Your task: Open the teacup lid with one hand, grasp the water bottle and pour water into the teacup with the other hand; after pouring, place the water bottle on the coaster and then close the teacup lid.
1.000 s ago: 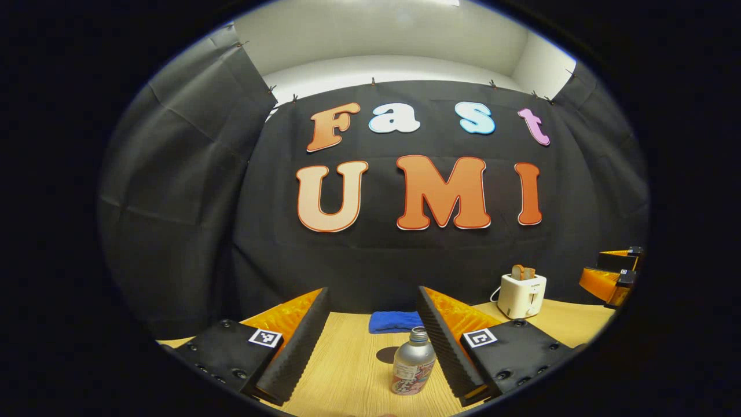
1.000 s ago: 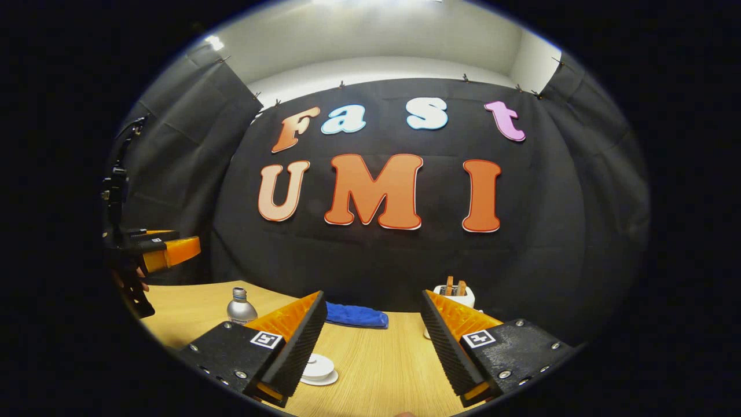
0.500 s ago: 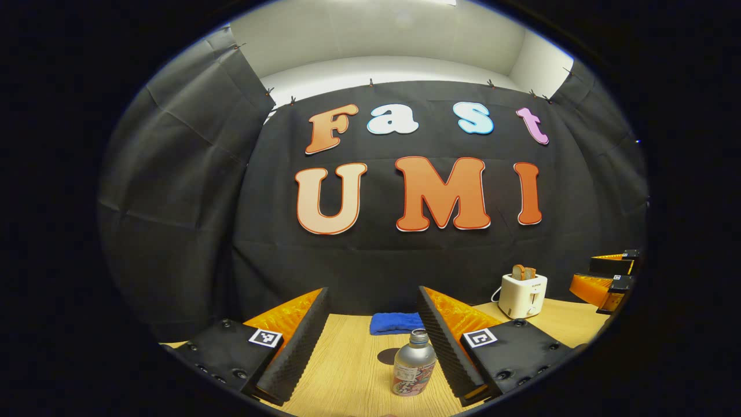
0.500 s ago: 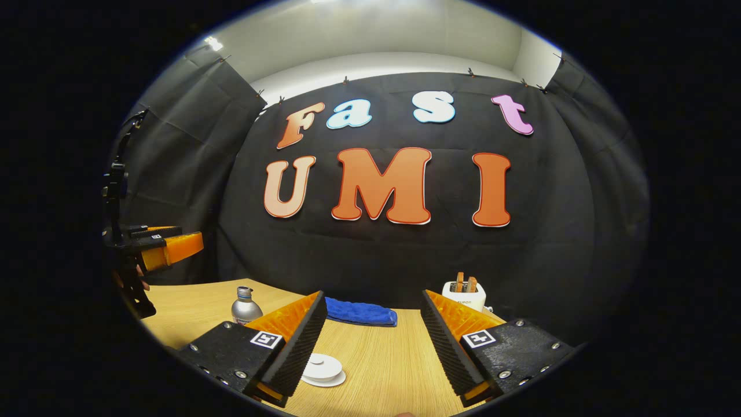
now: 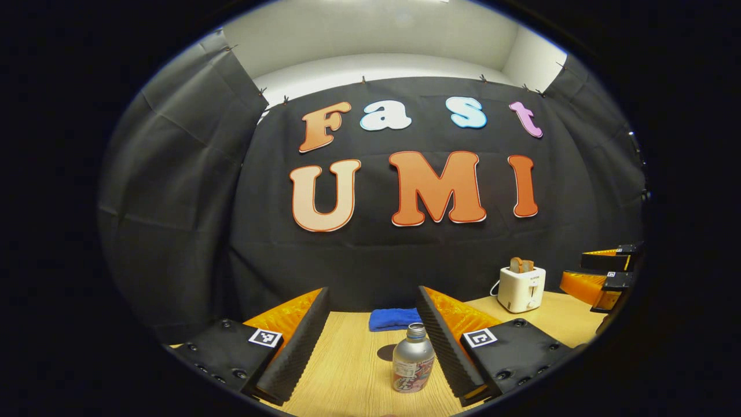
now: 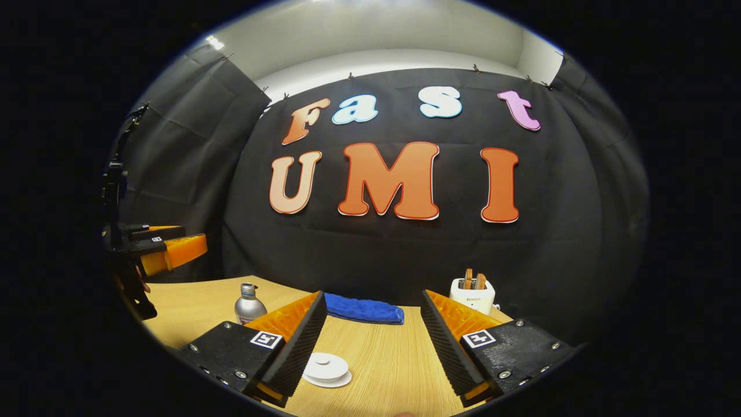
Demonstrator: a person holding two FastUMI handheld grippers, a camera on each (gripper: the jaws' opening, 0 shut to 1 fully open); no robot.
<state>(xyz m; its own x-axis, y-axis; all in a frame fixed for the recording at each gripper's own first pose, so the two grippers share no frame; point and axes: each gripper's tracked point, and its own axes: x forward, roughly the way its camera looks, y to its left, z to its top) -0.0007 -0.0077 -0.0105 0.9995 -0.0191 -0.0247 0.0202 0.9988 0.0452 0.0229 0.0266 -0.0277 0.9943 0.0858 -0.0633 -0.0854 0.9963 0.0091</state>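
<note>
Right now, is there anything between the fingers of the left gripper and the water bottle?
No. In the left gripper view, the water bottle stands between the open fingers of the left gripper, near one finger; bare table lies around it.

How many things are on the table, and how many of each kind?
Bottle: 1
Blue cloth: 1
Toaster: 1
White lidded teacup: 1
Total: 4 things on the table
</note>
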